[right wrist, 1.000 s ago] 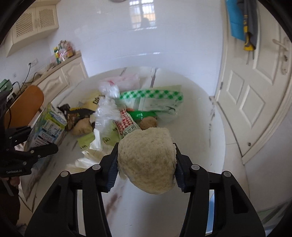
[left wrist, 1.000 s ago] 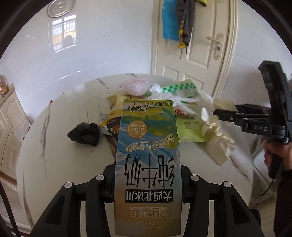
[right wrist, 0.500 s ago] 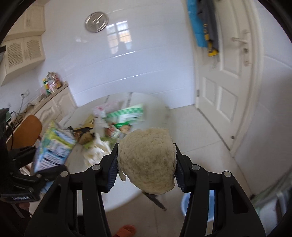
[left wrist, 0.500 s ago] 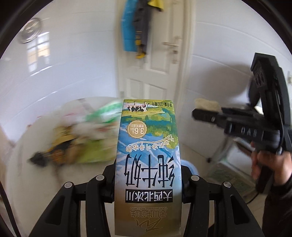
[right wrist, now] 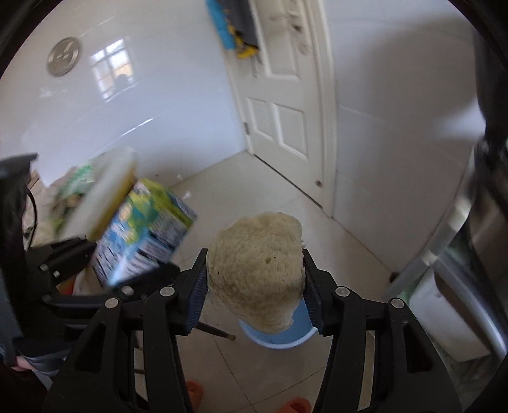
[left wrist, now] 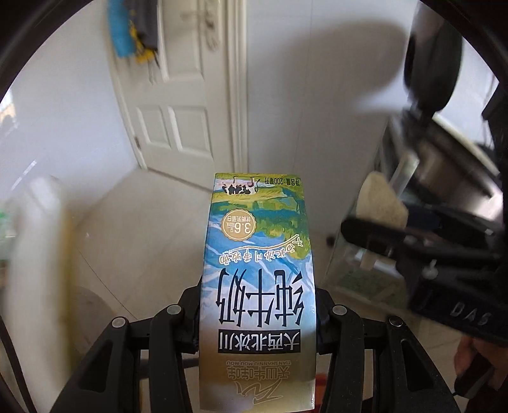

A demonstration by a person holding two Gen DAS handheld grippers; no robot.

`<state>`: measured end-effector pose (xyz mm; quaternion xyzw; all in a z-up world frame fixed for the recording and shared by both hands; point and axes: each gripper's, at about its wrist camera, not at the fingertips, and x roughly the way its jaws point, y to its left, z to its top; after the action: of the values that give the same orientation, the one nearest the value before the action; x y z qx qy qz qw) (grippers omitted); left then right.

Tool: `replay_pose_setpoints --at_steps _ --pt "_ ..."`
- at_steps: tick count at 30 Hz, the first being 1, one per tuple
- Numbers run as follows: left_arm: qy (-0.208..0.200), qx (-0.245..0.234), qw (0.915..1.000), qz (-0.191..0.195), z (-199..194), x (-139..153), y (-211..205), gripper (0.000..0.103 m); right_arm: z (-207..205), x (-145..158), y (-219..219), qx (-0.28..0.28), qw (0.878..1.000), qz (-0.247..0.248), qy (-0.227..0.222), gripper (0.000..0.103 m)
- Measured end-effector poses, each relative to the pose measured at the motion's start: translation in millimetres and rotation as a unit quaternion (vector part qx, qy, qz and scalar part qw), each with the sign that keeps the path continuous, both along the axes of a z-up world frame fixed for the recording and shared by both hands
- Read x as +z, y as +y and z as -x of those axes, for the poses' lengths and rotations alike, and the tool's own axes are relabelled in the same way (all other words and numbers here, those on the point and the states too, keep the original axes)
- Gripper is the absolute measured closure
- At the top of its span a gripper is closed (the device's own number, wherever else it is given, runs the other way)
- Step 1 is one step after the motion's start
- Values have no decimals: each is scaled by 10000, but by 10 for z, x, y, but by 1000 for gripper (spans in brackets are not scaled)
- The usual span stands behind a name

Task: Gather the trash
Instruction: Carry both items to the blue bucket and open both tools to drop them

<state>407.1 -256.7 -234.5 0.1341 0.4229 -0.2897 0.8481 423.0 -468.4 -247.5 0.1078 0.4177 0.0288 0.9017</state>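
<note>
White panelled door [right wrist: 282,104], glossy white walls [right wrist: 397,95], pale tiled floor [right wrist: 263,193], perhaps a round wall plate [right wrist: 63,56].

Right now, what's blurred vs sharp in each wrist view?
Left wrist view: milk carton in the left gripper is sharp; door and right gripper are motion-smeared. Right wrist view: bread chunk is sharp; carton and table at left streak.

I am in a home, in a tiled kitchen or dining room. Ahead of my tool stands a white panelled door [right wrist: 279,95] with clothes [right wrist: 233,23] hanging on it. Glossy white wall tiles [right wrist: 143,104] and a pale tiled floor [right wrist: 260,190] surround me.
</note>
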Motion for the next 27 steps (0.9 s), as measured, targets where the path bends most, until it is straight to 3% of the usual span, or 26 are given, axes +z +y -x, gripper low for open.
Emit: replay_pose_setpoints --at_steps 7,9,12,19,22,27 --pt "475 -51 9981 -380 -636 -738 -239 54 -480 -676 -312 -141 9983 -285 488 51" --pt "508 -59 9974 -499 -782 -859 -280 34 -617 -808 -337 -129 9975 -355 590 46" --pt "462 97 9975 -518 -897 -933 -286 28 -757 -898 -347 -67 9970 -439 627 40" --pt "390 340 9980 -363 -704 -689 -384 28 -608 -771 -423 -121 9977 -397 542 36" --pt "204 357 9989 -236 -420 -388 -314 28 -484 -529 -376 -122 9988 -303 362 33" --pt "-357 443 9984 -10 204 183 18 20 -93 163 -134 -11 9999 -6 -106 26"
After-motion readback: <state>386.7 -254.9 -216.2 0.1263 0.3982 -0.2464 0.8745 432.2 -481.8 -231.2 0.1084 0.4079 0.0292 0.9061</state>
